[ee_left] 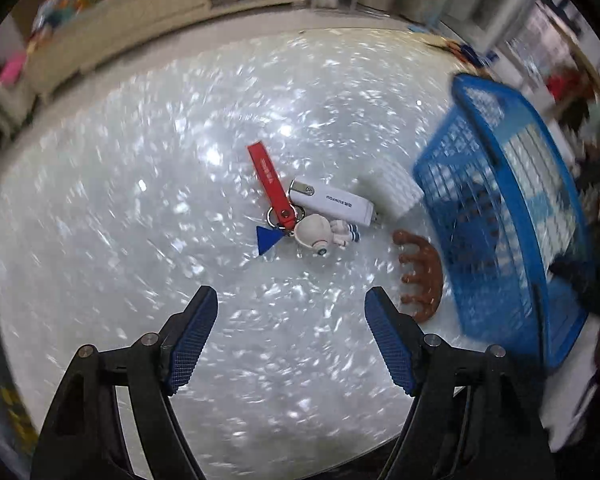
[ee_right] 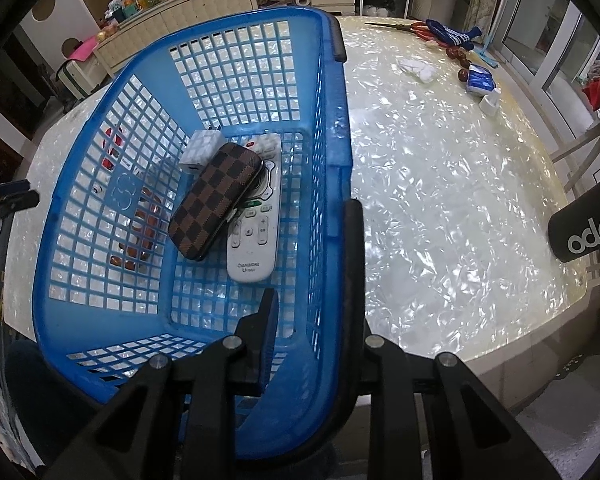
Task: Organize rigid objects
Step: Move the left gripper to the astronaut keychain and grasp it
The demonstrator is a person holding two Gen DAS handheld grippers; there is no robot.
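Note:
In the left wrist view my left gripper [ee_left: 292,304] hangs open over the pearly table [ee_left: 140,240], nothing between its fingers. Ahead of it lie a red-strap keychain [ee_left: 270,180] with a white astronaut figure [ee_left: 318,234], a white stick-shaped device [ee_left: 334,204] and a brown wooden toothed piece [ee_left: 422,276]. The blue basket [ee_left: 452,200] stands to the right. In the right wrist view my right gripper [ee_right: 312,264] is shut on the blue basket's [ee_right: 336,120] right wall, one finger inside and one outside. Inside lie a white remote [ee_right: 252,248], a brown checkered case [ee_right: 216,200] and a white cube charger [ee_right: 200,148].
At the table's far right corner lie scissors [ee_right: 404,26], a blue glove [ee_right: 452,36], a white cloth [ee_right: 416,68] and a blue packet [ee_right: 480,80]. A black sleeve with white letters [ee_right: 588,232] reaches in at the right edge. Cabinets stand behind the table.

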